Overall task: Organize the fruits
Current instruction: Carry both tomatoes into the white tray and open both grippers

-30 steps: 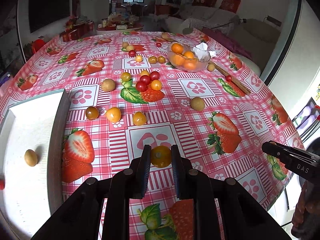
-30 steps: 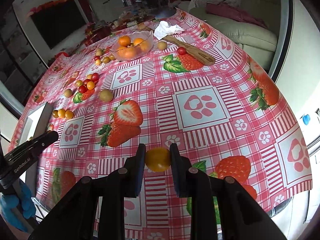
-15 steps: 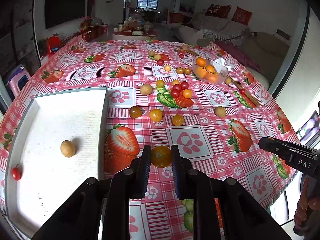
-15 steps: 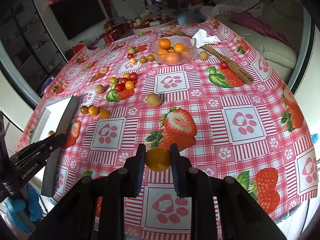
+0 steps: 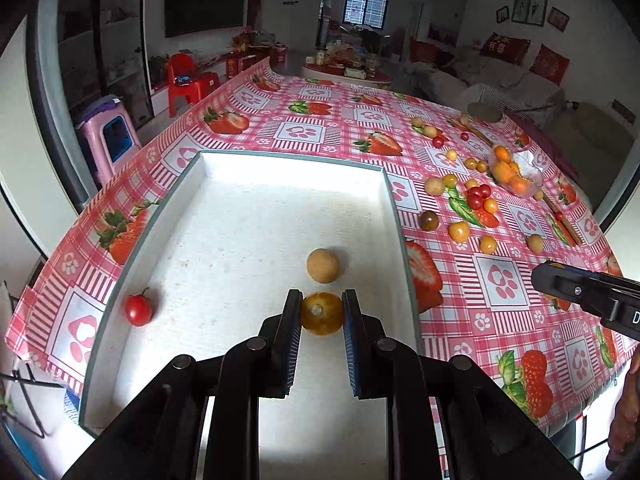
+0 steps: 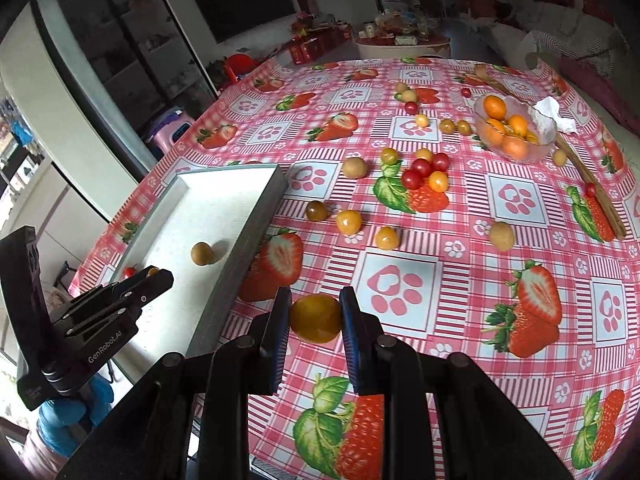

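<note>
My left gripper (image 5: 322,314) is shut on a small yellow-orange tomato (image 5: 322,313), held over the white tray (image 5: 188,184). In the tray lie a tan round fruit (image 5: 323,265) just beyond the held tomato and a red cherry tomato (image 5: 138,310) at its left side. My right gripper (image 6: 314,318) is shut on a yellow-orange fruit (image 6: 316,319) above the tablecloth, just right of the tray's grey wall (image 6: 244,248). The left gripper (image 6: 154,276) shows at the left of the right wrist view, over the tray.
Loose yellow, red and tan fruits (image 6: 424,172) are scattered over the strawberry-patterned tablecloth (image 6: 400,280). A glass bowl of oranges (image 6: 514,132) stands at the far right, with a crumpled tissue (image 6: 554,116) and a wooden spoon (image 6: 588,176) beside it. A hand in a blue glove (image 6: 60,416) holds the left gripper.
Both grippers have swept left with their fruits. The left one now hangs over the tray instead of the cloth; the right one has come up beside the tray's wall.
</note>
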Tool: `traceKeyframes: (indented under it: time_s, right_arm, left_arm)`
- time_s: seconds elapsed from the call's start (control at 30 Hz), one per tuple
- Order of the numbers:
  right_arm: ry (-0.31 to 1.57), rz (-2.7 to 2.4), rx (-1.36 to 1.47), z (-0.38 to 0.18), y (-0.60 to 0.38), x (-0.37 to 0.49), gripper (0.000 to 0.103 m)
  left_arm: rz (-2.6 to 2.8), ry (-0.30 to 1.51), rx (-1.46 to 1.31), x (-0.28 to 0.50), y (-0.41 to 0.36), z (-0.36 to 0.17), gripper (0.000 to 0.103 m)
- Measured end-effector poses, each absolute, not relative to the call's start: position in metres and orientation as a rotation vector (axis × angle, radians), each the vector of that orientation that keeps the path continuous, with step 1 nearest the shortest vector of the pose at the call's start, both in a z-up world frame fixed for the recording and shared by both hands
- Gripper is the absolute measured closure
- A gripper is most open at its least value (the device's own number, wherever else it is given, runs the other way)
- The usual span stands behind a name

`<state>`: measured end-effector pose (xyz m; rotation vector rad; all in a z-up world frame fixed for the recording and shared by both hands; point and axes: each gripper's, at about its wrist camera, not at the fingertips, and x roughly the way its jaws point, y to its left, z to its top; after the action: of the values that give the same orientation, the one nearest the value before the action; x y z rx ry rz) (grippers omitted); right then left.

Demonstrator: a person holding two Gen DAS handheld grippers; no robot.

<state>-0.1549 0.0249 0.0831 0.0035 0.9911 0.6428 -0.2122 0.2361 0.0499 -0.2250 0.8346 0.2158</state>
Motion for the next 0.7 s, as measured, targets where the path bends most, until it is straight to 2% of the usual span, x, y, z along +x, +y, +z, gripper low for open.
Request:
traceKeyframes:
  time_s: [0.3,0.7]
  right_arm:
    - [1.031,0.814,-0.084,0.077,0.116,-0.169,0.076]
    - [1.128,0.870,-0.211,0.039,0.187,-0.172,0.076]
  left_arm:
    - [0.338,0.888,-0.258,-0.234,0.283,0.026,0.082]
    - [0.358,0.920,-0.224,-0.238,0.291,0.013,0.082]
